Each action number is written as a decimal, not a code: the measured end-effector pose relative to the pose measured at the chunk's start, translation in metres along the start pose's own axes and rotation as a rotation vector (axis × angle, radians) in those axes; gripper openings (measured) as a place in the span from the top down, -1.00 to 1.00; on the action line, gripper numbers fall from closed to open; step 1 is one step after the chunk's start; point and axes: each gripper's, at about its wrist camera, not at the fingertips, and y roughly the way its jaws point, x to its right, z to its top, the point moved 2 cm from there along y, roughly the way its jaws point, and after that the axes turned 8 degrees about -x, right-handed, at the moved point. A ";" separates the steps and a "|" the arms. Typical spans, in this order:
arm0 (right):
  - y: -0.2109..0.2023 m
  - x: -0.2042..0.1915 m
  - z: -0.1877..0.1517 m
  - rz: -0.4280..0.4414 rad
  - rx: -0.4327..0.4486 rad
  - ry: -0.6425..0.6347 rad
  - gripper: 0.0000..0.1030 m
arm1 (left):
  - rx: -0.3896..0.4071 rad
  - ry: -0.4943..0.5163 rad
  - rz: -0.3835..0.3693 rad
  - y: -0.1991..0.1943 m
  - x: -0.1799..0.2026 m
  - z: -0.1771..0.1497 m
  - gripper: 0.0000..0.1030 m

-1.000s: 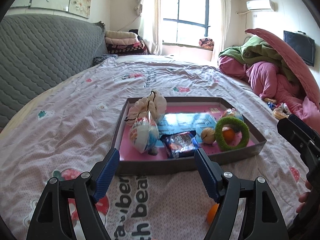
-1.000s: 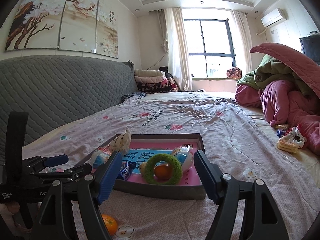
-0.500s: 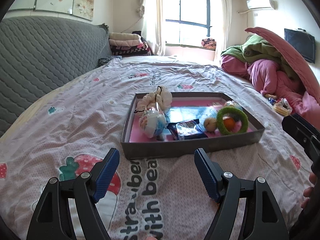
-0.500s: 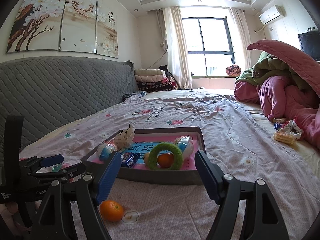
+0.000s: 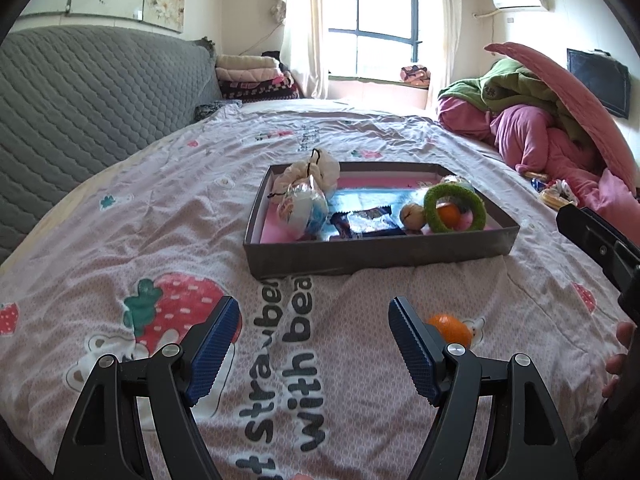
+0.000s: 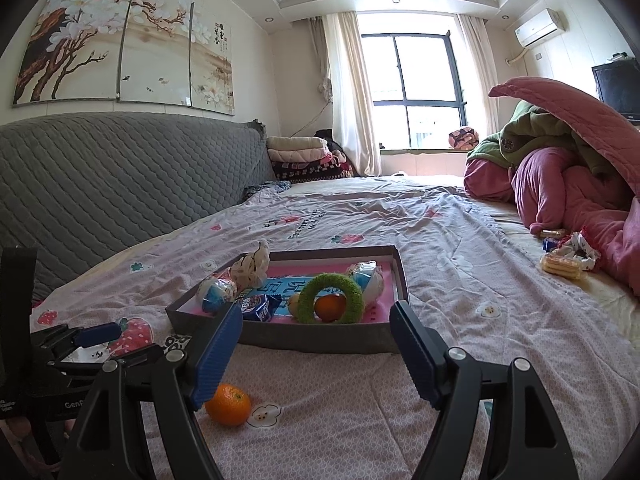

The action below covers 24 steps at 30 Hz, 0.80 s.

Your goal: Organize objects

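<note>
Nearest the left hand-held gripper, jaws spread and empty: one loose orange on the bed, beside its right finger. Both hand-held grippers have drawn back from the tray; right hand-held gripper likewise empty. Beyond, tray holds one orange, one green ring, three snack packets, so one fruit remains unsorted.

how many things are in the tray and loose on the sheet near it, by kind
oranges: 2, one loose on the sheet, one inside the ring in the tray
green ring: 1
clear wrapped toys: 2
dark snack packet: 1
cloth pouch: 1
walnut: 1
total: 8
</note>
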 end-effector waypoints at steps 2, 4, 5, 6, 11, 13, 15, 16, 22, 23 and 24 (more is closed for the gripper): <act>0.000 0.000 -0.001 0.003 -0.005 0.002 -0.47 | -0.008 -0.002 0.003 0.001 -0.001 -0.002 -0.52; 0.001 0.001 -0.002 0.001 -0.010 0.003 -0.47 | -0.017 -0.006 0.002 0.002 -0.002 -0.004 -0.52; 0.002 0.001 -0.003 0.002 -0.013 0.004 -0.47 | -0.021 -0.010 0.001 0.002 -0.002 -0.005 -0.52; 0.002 0.001 -0.004 0.000 -0.019 0.006 -0.47 | -0.025 -0.011 -0.001 0.003 -0.003 -0.005 -0.52; 0.010 0.003 -0.011 -0.010 -0.064 0.011 -0.47 | -0.052 -0.020 -0.002 0.011 -0.004 -0.007 -0.52; 0.013 0.004 -0.014 -0.011 -0.081 0.018 -0.47 | -0.062 -0.022 -0.001 0.014 -0.004 -0.008 -0.52; 0.016 0.006 -0.016 -0.014 -0.096 0.025 -0.47 | -0.071 -0.022 -0.002 0.017 -0.003 -0.009 -0.52; 0.018 0.006 -0.017 -0.015 -0.101 0.026 -0.47 | -0.073 -0.022 -0.002 0.018 -0.003 -0.009 -0.52; 0.027 0.010 -0.023 -0.035 -0.140 0.028 -0.47 | -0.088 -0.016 -0.002 0.024 -0.002 -0.011 -0.52; 0.028 0.010 -0.024 -0.037 -0.145 0.028 -0.47 | -0.092 -0.016 -0.001 0.025 -0.001 -0.011 -0.52; 0.029 0.010 -0.025 -0.039 -0.151 0.028 -0.47 | -0.097 -0.015 0.000 0.027 -0.001 -0.011 -0.52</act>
